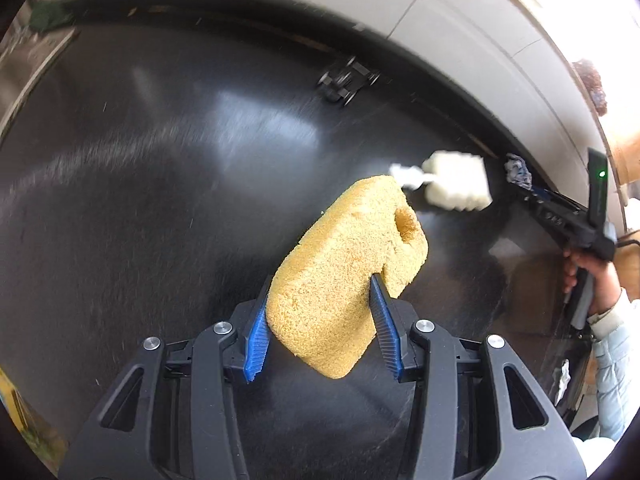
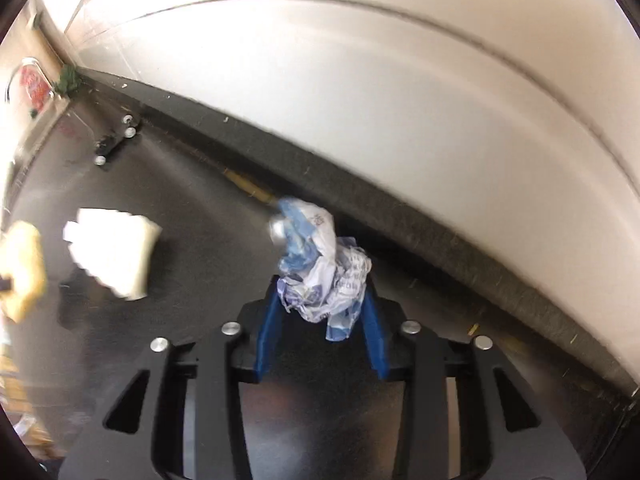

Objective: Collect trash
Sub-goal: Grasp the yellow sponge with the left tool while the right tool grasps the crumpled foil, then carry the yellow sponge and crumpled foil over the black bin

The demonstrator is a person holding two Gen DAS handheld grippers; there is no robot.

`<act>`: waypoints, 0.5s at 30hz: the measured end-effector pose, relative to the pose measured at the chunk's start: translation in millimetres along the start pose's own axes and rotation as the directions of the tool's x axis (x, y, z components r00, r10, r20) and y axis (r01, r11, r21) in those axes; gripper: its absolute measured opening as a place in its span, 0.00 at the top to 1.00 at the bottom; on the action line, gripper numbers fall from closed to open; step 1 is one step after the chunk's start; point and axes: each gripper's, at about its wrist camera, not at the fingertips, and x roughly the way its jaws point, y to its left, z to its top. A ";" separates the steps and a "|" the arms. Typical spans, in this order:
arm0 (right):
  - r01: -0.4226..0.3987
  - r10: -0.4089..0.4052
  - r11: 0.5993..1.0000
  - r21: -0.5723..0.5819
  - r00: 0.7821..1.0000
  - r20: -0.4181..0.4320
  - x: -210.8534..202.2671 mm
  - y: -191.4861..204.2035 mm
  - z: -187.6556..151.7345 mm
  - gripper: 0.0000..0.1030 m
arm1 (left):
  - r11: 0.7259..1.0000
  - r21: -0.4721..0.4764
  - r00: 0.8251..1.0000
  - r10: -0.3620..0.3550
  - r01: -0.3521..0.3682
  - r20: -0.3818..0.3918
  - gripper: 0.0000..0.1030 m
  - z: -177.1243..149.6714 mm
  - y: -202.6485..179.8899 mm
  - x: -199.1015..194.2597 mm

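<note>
My left gripper [image 1: 320,286] is shut on a yellow sponge-like chunk [image 1: 344,276], held above the black table [image 1: 140,200]; its blue pads press into both sides. A white foam piece [image 1: 456,186] lies on the table beyond it, also seen in the right wrist view as a white foam piece [image 2: 112,252]. My right gripper [image 2: 324,284] is shut on a crumpled blue-and-white wrapper [image 2: 320,268], lifted over the table's far edge. From the left wrist view the right gripper [image 1: 520,178] appears at the far right with the wrapper [image 1: 516,170] at its tip, held by a person's hand [image 1: 592,276].
A small black wheeled toy [image 1: 348,80] sits near the table's far edge, seen too as a toy [image 2: 116,136] in the right wrist view. A pale wall [image 2: 360,100] runs behind the table. The yellow chunk [image 2: 24,264] shows at the left border.
</note>
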 end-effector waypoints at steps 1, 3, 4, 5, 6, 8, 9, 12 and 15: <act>-0.025 0.026 1.000 0.014 1.000 -0.011 0.0 -0.5 -0.5 0.64 | 1.000 -0.005 1.000 -0.003 0.003 -0.011 0.56 -7.5 -0.3 4.4; -0.016 0.016 1.000 -0.004 1.000 -0.017 -1.5 2.3 -5.3 0.64 | 1.000 -0.001 1.000 -0.003 0.003 -0.022 0.56 -20.3 -5.2 11.3; -0.022 0.022 1.000 0.004 1.000 -0.021 -3.7 2.6 -10.3 0.64 | 1.000 0.004 1.000 -0.006 0.006 -0.026 0.56 -26.3 -8.4 13.8; -0.030 0.030 0.999 0.015 0.999 -0.023 -5.8 1.9 -14.4 0.64 | 1.000 0.011 1.000 -0.010 0.011 -0.028 0.56 -31.4 -12.1 15.6; -0.042 0.043 0.999 0.035 0.999 -0.026 -8.5 0.9 -21.0 0.64 | 1.000 0.016 0.999 -0.015 0.015 -0.029 0.56 -33.8 -11.7 15.5; -0.050 0.051 0.997 0.064 0.998 -0.023 -10.9 -1.3 -34.4 0.64 | 0.999 0.019 0.999 -0.035 0.036 -0.024 0.56 -37.7 -18.4 18.1; -0.042 0.044 0.997 0.071 0.999 -0.023 -10.5 0.5 -45.8 0.64 | 0.999 0.017 0.999 -0.044 0.045 -0.023 0.56 -39.8 -19.3 17.8; -0.013 0.016 0.996 0.085 0.999 -0.028 -16.1 3.6 -66.6 0.64 | 0.999 0.025 0.999 -0.048 0.048 0.005 0.56 -41.6 -20.7 9.0; 0.023 -0.020 0.993 0.113 0.999 -0.025 -20.0 6.5 -72.4 0.64 | 0.999 0.030 0.999 -0.039 0.038 0.037 0.56 -43.0 -16.8 -6.2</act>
